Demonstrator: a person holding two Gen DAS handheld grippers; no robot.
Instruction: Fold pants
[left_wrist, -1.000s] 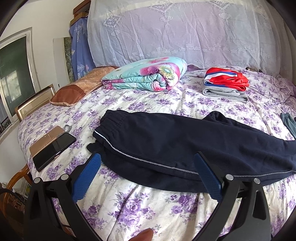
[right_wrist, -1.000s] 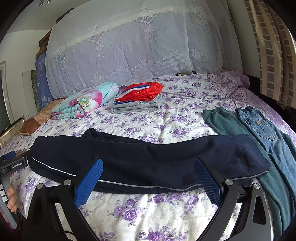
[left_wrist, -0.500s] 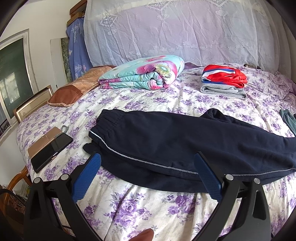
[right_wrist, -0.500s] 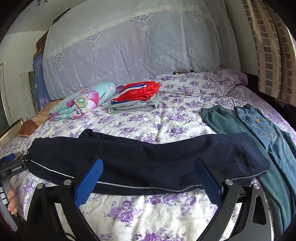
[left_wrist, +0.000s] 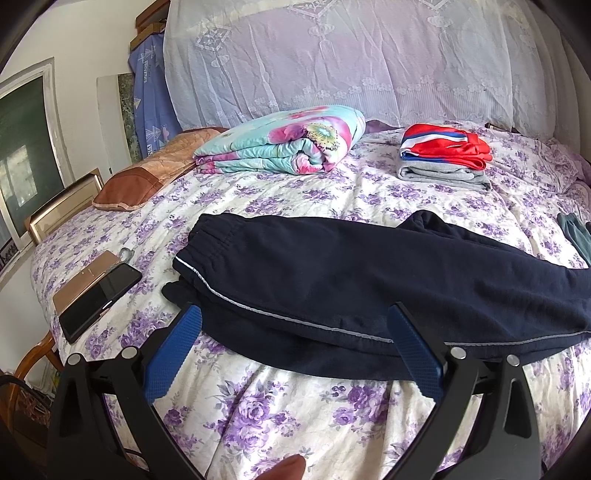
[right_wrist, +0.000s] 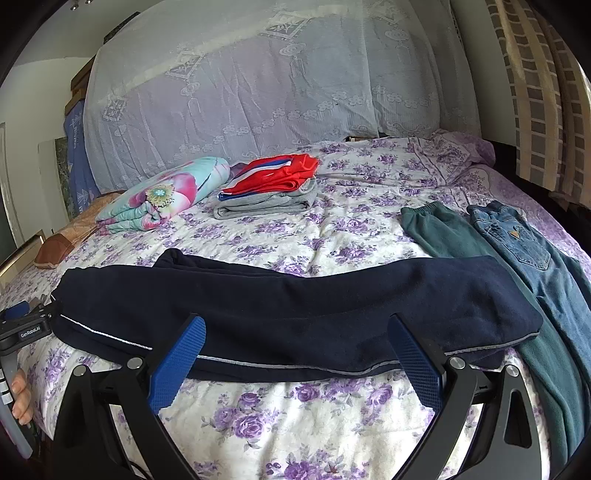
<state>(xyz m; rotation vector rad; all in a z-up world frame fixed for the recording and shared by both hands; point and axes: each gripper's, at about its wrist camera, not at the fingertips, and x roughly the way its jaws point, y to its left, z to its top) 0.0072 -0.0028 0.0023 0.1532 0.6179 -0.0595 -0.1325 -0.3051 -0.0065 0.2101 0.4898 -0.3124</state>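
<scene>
Dark navy pants (left_wrist: 369, 280) with a thin grey side stripe lie folded lengthwise across the near part of the bed, waistband at the left, cuffs at the right; they also show in the right wrist view (right_wrist: 295, 310). My left gripper (left_wrist: 295, 350) is open and empty, just short of the pants' near edge toward the waistband. My right gripper (right_wrist: 295, 354) is open and empty, just short of the near edge at mid-leg. The left gripper's body (right_wrist: 26, 328) shows at the left edge of the right wrist view, beside the waistband.
The bed has a purple floral sheet (left_wrist: 295, 417). A rolled floral quilt (left_wrist: 284, 144) and a folded red and grey stack (left_wrist: 443, 158) lie at the back. Two phones (left_wrist: 92, 291) lie left. Green pants (right_wrist: 461, 240) and jeans (right_wrist: 524, 251) lie right.
Both grippers have drawn back slightly and risen a little; the pants lie unmoved. Both stay open.
</scene>
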